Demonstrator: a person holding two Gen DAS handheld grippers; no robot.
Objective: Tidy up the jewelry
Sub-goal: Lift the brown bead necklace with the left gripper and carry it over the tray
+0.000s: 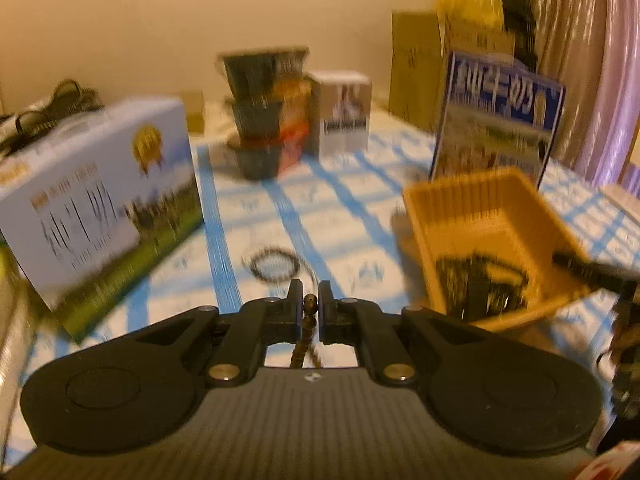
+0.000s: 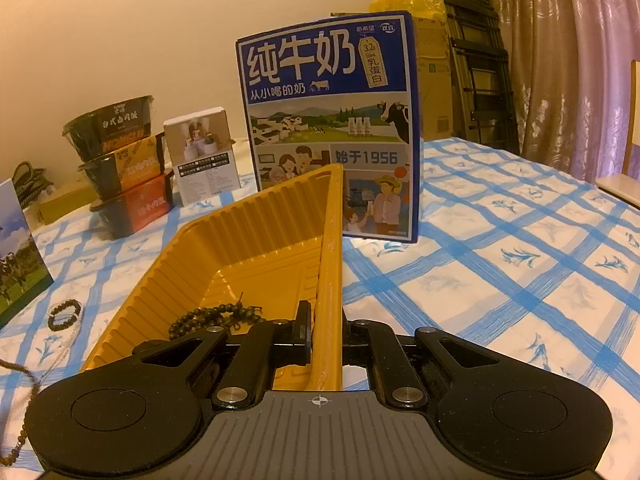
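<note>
Dangling from the left gripper (image 1: 310,306), a brown bead strand (image 1: 305,336) sits clamped between its jaws. Right gripper (image 2: 326,326) jaws pinch the yellow tray (image 2: 256,248) wall, dark beads (image 2: 216,316) inside.

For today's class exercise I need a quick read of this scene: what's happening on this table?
A person is sorting jewelry with two handheld grippers. The left gripper is shut on a brown bead string. The right gripper is clamped on the rim of the yellow tray, which already holds a dark bead strand. A dark bead bracelet lies on the blue checked tablecloth.
</note>
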